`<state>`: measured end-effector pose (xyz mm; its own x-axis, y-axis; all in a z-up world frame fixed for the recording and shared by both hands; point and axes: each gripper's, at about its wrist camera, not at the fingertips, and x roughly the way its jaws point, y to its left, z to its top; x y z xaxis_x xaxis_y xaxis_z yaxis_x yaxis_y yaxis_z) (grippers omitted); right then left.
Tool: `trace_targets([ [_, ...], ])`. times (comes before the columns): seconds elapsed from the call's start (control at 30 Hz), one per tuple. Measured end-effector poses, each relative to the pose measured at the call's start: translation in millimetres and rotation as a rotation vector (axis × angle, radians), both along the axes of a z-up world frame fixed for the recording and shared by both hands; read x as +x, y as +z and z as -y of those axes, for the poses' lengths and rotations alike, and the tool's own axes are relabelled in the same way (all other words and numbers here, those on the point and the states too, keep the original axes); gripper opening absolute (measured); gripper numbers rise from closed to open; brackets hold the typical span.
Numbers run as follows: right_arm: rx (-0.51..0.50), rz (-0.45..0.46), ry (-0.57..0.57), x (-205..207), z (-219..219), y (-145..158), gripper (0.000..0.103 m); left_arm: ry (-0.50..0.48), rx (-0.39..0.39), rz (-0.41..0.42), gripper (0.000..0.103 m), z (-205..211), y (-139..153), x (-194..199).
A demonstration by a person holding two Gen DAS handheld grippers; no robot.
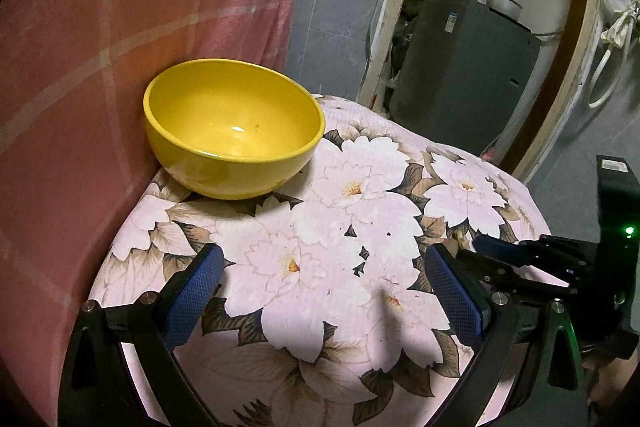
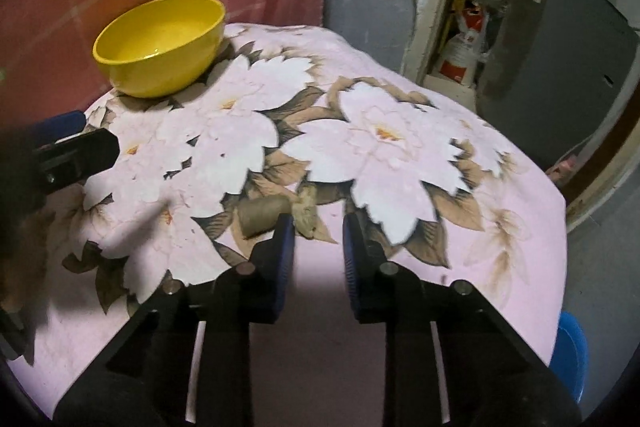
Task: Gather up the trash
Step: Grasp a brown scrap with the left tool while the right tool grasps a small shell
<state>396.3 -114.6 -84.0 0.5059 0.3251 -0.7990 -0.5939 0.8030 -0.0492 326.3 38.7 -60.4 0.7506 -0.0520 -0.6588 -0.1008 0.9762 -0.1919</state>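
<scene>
A yellow bowl (image 1: pixel 234 127) stands empty at the far left of a table with a pink floral cloth (image 1: pixel 340 227); it also shows in the right wrist view (image 2: pixel 160 43). My left gripper (image 1: pixel 324 263) is open and empty above the cloth, short of the bowl. My right gripper (image 2: pixel 318 227) is open, low over the cloth. A brown cork-like piece (image 2: pixel 262 215) and a crumpled brown scrap (image 2: pixel 306 215) lie just ahead of its left finger. The right gripper shows at the right edge of the left wrist view (image 1: pixel 520 255).
A pink checked cloth (image 1: pixel 120 67) hangs behind the bowl. A grey cabinet (image 1: pixel 464 75) and a doorway stand beyond the table's far edge. A blue bin (image 2: pixel 572 355) is below the table's right edge. The left gripper's finger (image 2: pixel 64 147) intrudes at left.
</scene>
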Motion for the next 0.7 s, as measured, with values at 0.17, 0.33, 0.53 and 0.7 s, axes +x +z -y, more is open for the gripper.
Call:
trace_targets([
  [0.17, 0.004, -0.015, 0.003, 3, -3, -1, 0.019, -0.012, -0.008, -0.013, 0.097, 1, -2, 3],
  [0.33, 0.042, -0.03, -0.004, 4, 4, 0, 0.018, -0.051, 0.004, -0.023, 0.097, 10, -2, 5],
  [0.53, 0.088, -0.015, -0.055, -3, 22, 6, 0.018, -0.145, 0.042, -0.043, 0.097, 33, -5, 12],
  [0.7, 0.134, -0.007, -0.118, -12, 45, 11, 0.018, -0.241, 0.074, -0.077, 0.095, 54, -12, 25],
])
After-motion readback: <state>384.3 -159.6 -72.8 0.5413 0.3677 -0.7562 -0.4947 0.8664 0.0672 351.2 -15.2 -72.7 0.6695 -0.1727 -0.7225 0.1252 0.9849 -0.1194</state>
